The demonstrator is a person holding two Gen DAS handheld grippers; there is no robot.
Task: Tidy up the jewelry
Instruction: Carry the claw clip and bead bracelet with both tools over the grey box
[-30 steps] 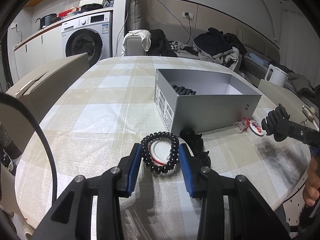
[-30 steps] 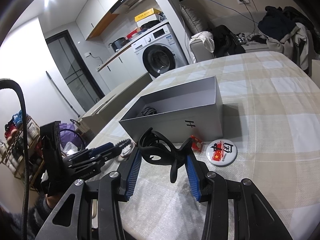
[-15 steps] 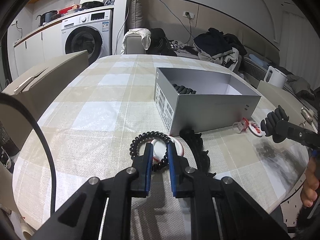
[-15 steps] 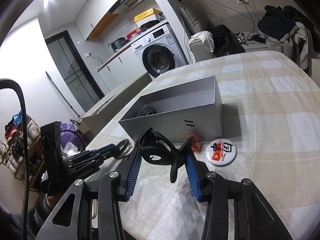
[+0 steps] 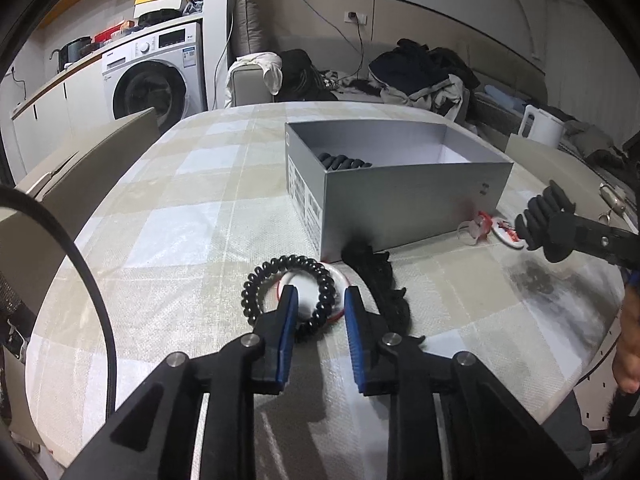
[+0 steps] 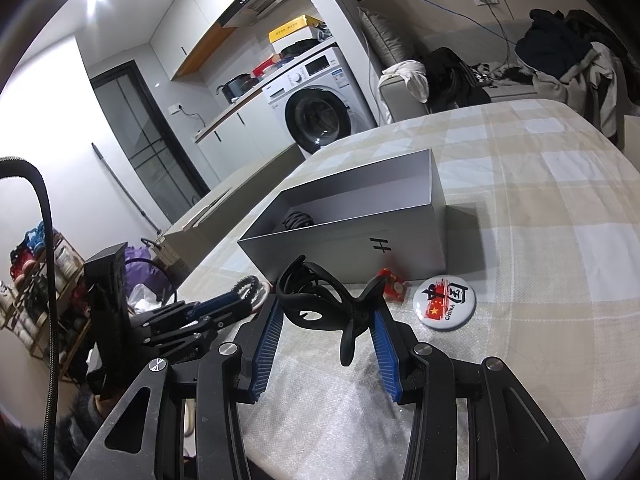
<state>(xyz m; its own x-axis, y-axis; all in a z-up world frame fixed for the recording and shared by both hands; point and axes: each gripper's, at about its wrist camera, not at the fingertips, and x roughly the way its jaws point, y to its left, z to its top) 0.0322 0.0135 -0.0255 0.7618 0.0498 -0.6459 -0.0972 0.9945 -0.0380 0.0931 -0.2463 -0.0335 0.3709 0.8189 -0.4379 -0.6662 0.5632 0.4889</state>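
Quick compare with a moment ago: left hand-held gripper (image 5: 320,300) nearly pinched shut back then, now opening up again. Right side of the black spiral band (image 5: 256,284) sitting between the blue pads, not squeezed, left finger poking inside the ring. Band flat on the bench (image 5: 180,236), draped over a white red-rimmed disc (image 5: 308,294), and nudged a bit to the left compared with a second back.

Right hand-held gripper (image 6: 326,312): same as before, no change, clamped on a black claw clip (image 6: 320,300) and held up off the bench just in front of the grey box (image 6: 352,240).

Around it all: box open on top, something black and ribbed (image 5: 344,162) already lying inside near the left wall. Black frilly strip (image 5: 386,292) running from the box's foot down beside the left gripper's right finger, pretty much crowding that side. Round China badge (image 6: 444,304) and a small red trinket (image 6: 394,286) just beside the box's front wall. Washing machine (image 6: 320,108) and a clothes pile (image 5: 420,68) well behind the bench.
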